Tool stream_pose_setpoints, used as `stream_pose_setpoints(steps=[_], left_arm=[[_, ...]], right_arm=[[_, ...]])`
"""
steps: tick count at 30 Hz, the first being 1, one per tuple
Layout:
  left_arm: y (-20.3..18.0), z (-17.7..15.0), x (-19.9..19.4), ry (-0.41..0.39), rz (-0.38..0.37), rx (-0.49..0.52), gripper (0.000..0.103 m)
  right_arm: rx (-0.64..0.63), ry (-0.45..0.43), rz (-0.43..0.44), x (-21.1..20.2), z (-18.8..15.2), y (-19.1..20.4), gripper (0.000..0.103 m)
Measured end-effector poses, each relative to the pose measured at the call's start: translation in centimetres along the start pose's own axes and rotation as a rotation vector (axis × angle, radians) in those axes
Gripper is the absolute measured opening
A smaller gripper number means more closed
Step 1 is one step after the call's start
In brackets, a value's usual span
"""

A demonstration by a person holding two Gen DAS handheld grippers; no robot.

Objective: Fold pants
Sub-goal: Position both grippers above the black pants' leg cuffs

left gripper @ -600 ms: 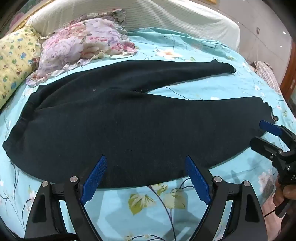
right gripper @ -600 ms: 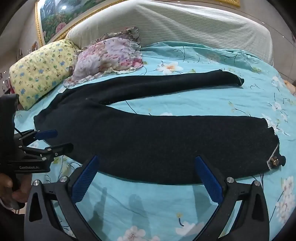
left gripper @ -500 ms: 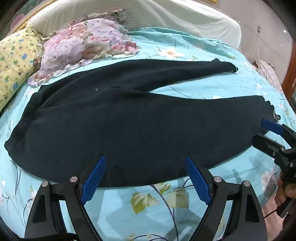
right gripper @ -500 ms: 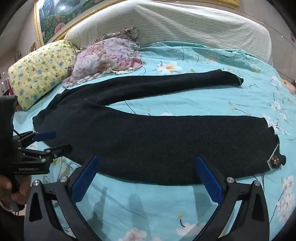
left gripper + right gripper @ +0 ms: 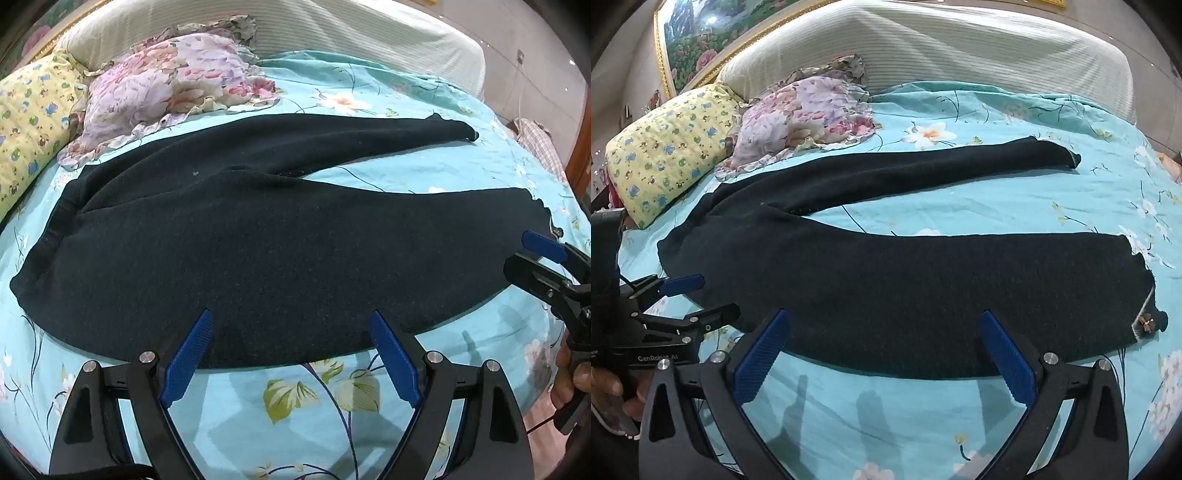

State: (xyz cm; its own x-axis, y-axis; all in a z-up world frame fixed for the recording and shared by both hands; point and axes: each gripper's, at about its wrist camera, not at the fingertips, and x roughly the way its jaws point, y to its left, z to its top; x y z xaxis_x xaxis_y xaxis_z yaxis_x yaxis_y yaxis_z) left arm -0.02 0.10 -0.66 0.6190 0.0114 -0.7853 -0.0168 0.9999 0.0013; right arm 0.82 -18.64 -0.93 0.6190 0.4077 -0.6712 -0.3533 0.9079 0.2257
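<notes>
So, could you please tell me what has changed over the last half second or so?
Very little. Both views creep slightly closer to the black pants, so the left claw and right claw seem to ease forward a touch. Nothing was gripped or released: both claws stay open and empty, and the pants lie spread flat on the bed as before.

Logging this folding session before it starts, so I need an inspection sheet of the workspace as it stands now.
Surface: bed with turquoise floral sheet.
Job's things: black pants spread flat, legs splayed apart, unfolded.
Clutter: floral ruffled pillow, yellow patterned pillow near the headboard.
Grippers: left gripper and right gripper both open, empty, at the pants' near edge.
Cables: nothing seen.
Surroundings: framed flower painting on the wall.
</notes>
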Motion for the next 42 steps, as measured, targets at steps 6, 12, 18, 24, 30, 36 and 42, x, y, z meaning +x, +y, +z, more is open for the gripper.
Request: stream_pose_setpoints(steps=[6, 12, 18, 24, 30, 36, 42], left_arm=[[0.0, 0.0, 0.0, -0.003, -0.002, -0.002, 0.087], [0.1, 0.1, -0.1, -0.005, -0.003, -0.004, 0.087], [0.4, 0.1, -0.1, -0.006, -0.005, -0.015, 0.087], [0.7, 0.2, -0.5, -0.027, -0.01, -0.029, 0.087], [1.0, 0.2, -0.9, -0.052, -0.02, -0.043, 0.087], [1.3, 0.2, -1.0, -0.057, -0.024, -0.054, 0.087], [1.3, 0.3, -0.9, -0.057, -0.025, -0.055, 0.087]], right_arm=[[0.008, 0.001, 0.008, 0.1, -0.2, -0.1, 0.103], [0.009, 0.001, 0.015, 0.2, -0.2, 0.0, 0.103], [0.011, 0.001, 0.012, 0.3, -0.3, 0.2, 0.103], [0.014, -0.007, 0.013, 0.2, -0.3, 0.5, 0.103], [0.024, -0.028, 0.02, -0.1, -0.1, 0.4, 0.103], [0.027, -0.048, 0.035, -0.4, -0.1, 0.5, 0.103], [0.025, -0.04, 0.041, -0.2, -0.1, 0.6, 0.103]])
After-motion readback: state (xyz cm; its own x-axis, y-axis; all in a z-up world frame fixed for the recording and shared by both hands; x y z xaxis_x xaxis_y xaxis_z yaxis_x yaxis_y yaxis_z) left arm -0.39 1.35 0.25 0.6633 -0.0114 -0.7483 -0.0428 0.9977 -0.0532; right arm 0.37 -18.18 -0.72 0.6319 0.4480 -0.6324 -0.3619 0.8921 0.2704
